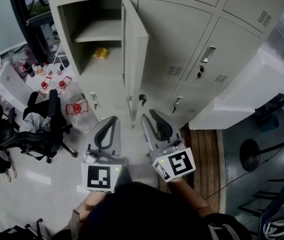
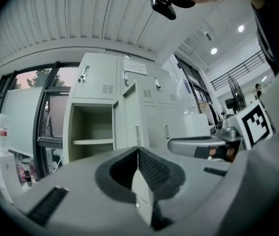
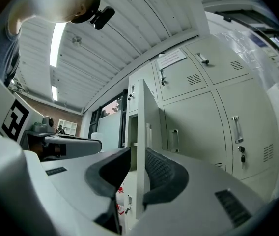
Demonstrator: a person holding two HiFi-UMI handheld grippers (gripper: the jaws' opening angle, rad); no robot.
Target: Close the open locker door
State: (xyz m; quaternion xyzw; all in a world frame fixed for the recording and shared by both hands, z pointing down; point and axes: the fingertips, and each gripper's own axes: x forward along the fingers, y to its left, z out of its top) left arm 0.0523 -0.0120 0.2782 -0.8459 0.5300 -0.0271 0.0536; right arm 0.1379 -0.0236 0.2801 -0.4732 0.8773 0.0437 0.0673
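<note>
A bank of pale grey lockers (image 1: 182, 34) fills the upper half of the head view. One compartment (image 1: 94, 39) at its left stands open, with a shelf (image 1: 99, 33) across it. The open locker door (image 1: 136, 44) juts straight out from the compartment's right side, edge-on to the person. To the right a large white block (image 1: 242, 89) leans against the lockers. To the left a black office chair (image 1: 47, 124) stands on the floor.

The left tool (image 1: 113, 119) hovers below the open compartment, just left of the door's lower end. Its own view shows the pads pressed together with nothing between them (image 2: 138, 151).

The right tool (image 1: 149, 115) hangs just right of the door's lower edge, jaws parted. In the right gripper view the door's front edge (image 3: 147, 112) lines up in the gap between the pads (image 3: 137, 154) — whether either pad touches it is hard to tell.

A small yellow packet (image 1: 100, 53) lies on the compartment's floor, and keys (image 1: 142, 99) hang from a lock just right of the door.
</note>
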